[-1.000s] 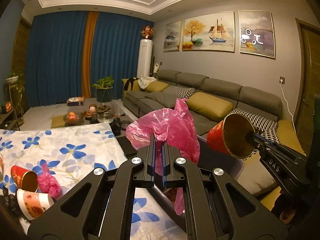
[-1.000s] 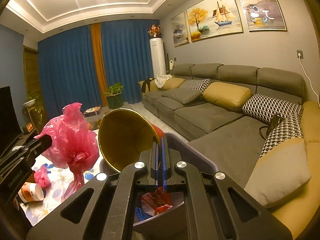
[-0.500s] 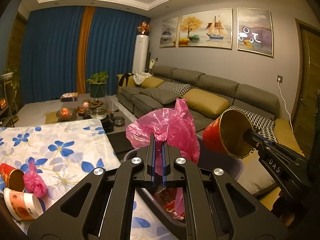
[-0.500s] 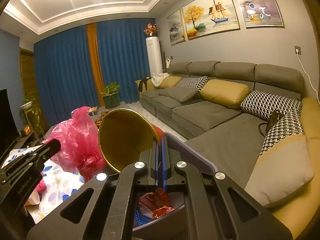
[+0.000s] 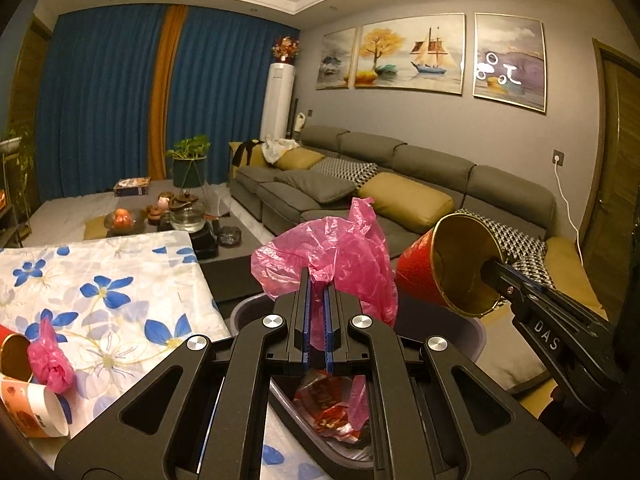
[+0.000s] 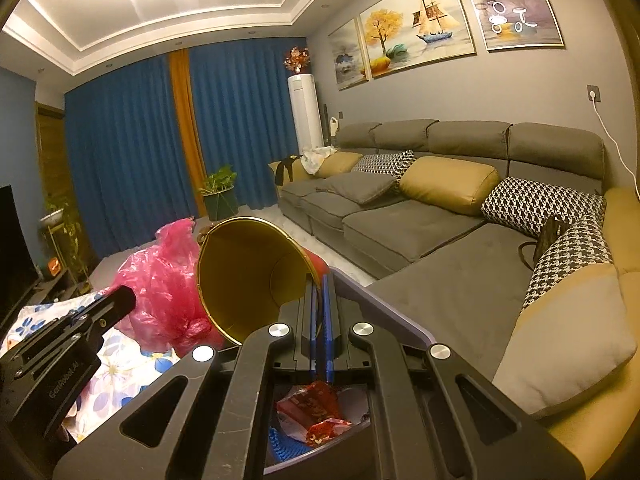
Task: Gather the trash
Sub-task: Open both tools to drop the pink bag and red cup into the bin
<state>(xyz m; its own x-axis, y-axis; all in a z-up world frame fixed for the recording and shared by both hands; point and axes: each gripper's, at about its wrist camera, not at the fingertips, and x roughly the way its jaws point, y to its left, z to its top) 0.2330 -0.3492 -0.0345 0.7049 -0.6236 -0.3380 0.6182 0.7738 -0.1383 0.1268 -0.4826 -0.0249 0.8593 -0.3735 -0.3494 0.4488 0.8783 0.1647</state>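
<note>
My left gripper (image 5: 317,286) is shut on a crumpled pink plastic bag (image 5: 340,256) and holds it over the grey trash bin (image 5: 476,334). My right gripper (image 6: 321,280) is shut on the rim of a red paper cup with a gold inside (image 6: 248,272), also above the bin (image 6: 384,304). The cup shows in the left wrist view (image 5: 448,268), and the bag in the right wrist view (image 6: 160,284). Red wrappers (image 6: 316,412) lie inside the bin. On the floral table (image 5: 100,280) remain a small pink bag (image 5: 50,364) and two paper cups (image 5: 34,410).
A long grey sofa (image 6: 420,208) with yellow and checked cushions runs along the right wall. A low tea table with a kettle and fruit (image 5: 176,216) stands beyond the floral table. A potted plant (image 5: 190,160) and blue curtains are at the back.
Both grippers have moved further over the bin with their loads. The table has slid left in the left wrist view, and more of the bin's inside shows below both grippers.
</note>
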